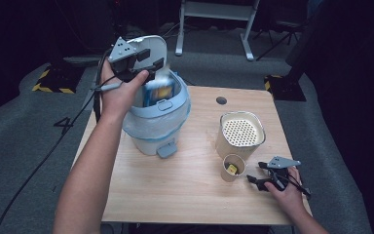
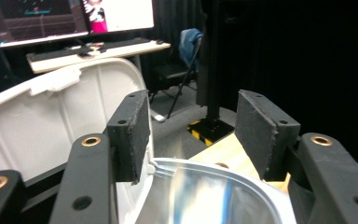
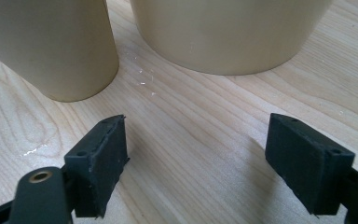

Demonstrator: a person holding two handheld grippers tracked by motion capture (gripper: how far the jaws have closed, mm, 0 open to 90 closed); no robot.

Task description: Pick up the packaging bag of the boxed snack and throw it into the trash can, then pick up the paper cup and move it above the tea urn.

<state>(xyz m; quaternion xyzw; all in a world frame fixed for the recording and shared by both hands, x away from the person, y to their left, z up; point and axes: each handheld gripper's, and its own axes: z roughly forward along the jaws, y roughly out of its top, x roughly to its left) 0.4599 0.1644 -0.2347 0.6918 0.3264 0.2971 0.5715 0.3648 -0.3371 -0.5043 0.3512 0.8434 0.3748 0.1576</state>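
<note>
Hovering over bin [image 1: 158, 122] w/ blurred packet [image 1: 159, 87] just below, left tool [image 1: 143, 66] released.

1 bin [image 1: 153, 131], 1 cup [image 1: 233, 167], 1 perforated container [image 1: 240, 131], 2 grippers.

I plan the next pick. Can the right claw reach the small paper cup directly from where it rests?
Probably yes. The right claw lies open on the table beside the small paper cup, with bare wood between them.

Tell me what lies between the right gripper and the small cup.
Nothing: in the right gripper view, bare wooden table runs from the open right gripper to the small cup; the high view agrees.
</note>
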